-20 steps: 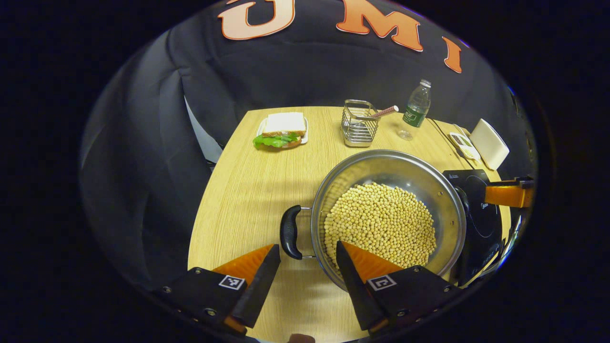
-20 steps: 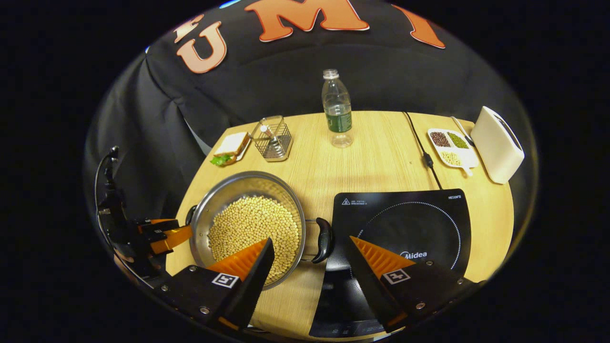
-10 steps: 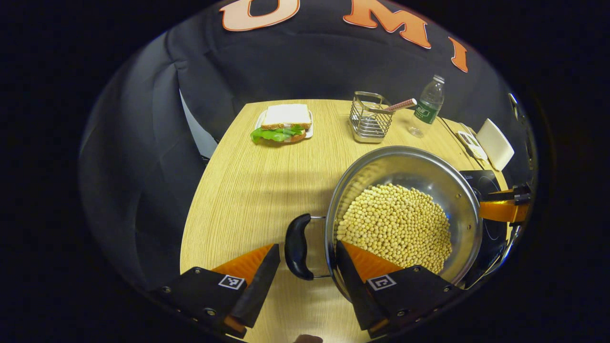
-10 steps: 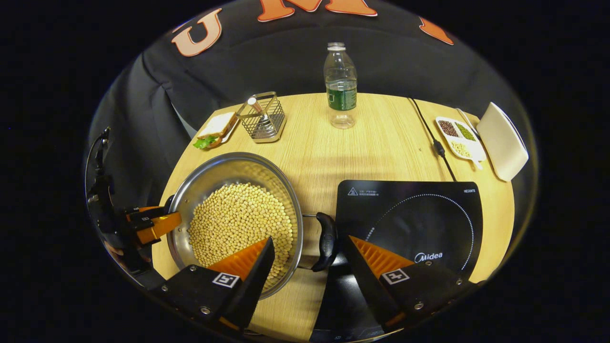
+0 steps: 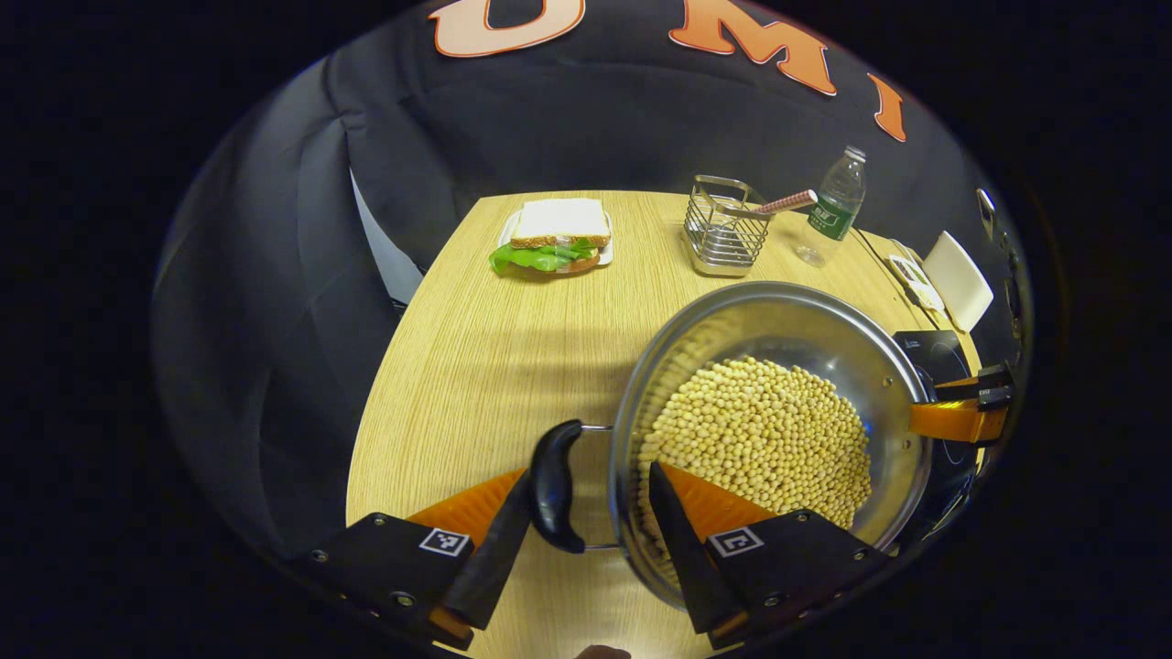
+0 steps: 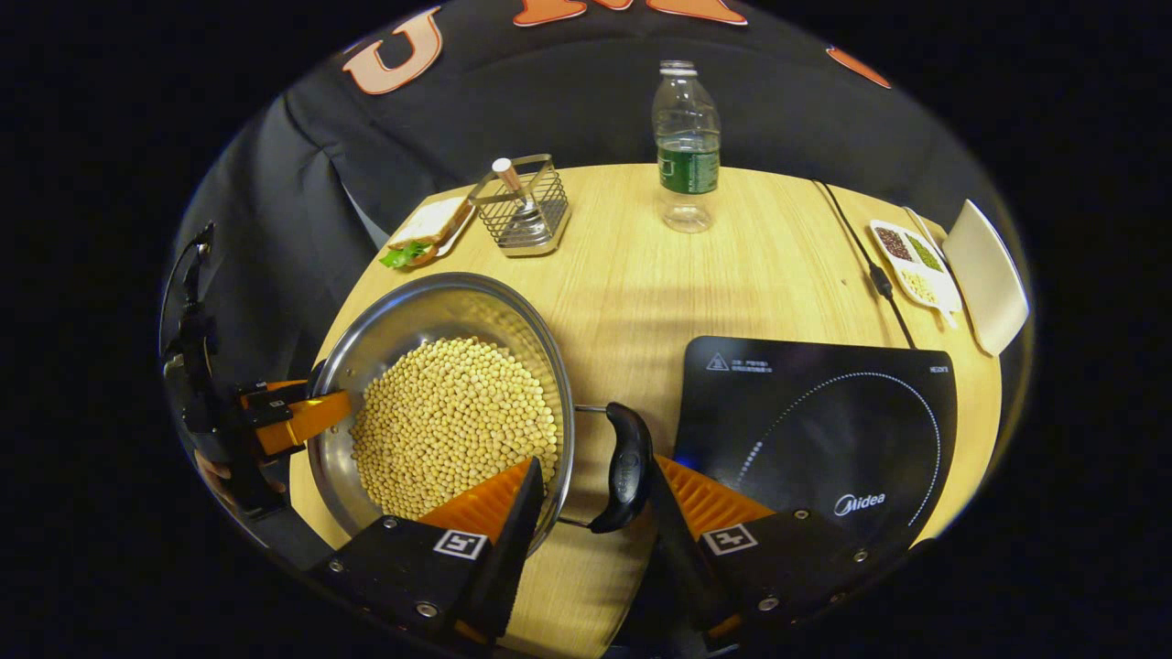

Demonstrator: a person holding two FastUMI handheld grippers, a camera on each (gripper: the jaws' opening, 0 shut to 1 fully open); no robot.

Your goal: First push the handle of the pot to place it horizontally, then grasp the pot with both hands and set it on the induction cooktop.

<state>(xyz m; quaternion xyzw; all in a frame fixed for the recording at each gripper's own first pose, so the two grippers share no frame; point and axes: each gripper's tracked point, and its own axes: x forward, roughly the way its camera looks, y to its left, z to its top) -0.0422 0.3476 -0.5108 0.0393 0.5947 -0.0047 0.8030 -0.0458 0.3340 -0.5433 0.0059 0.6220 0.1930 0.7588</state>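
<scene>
Here 2 claws, left claw (image 5: pixel 579 535) and right claw (image 6: pixel 586 517), each straddle, unclenched, 1 of the pot's (image 6: pixel 385 325) 2 handles.

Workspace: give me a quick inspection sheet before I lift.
Surface: wooden table, bare between items.
Job's things: steel pot full of yellow beans, beside the induction cooktop, not on it; black pot handles point sideways.
Clutter: sandwich, wire basket, water bottle, divided dish, white box.
Grippers: left claw open, straddling one handle; right claw open, straddling the other handle.
Cables: black cord runs across the table towards the cooktop.
Surroundings: black cloth booth wall.
</scene>
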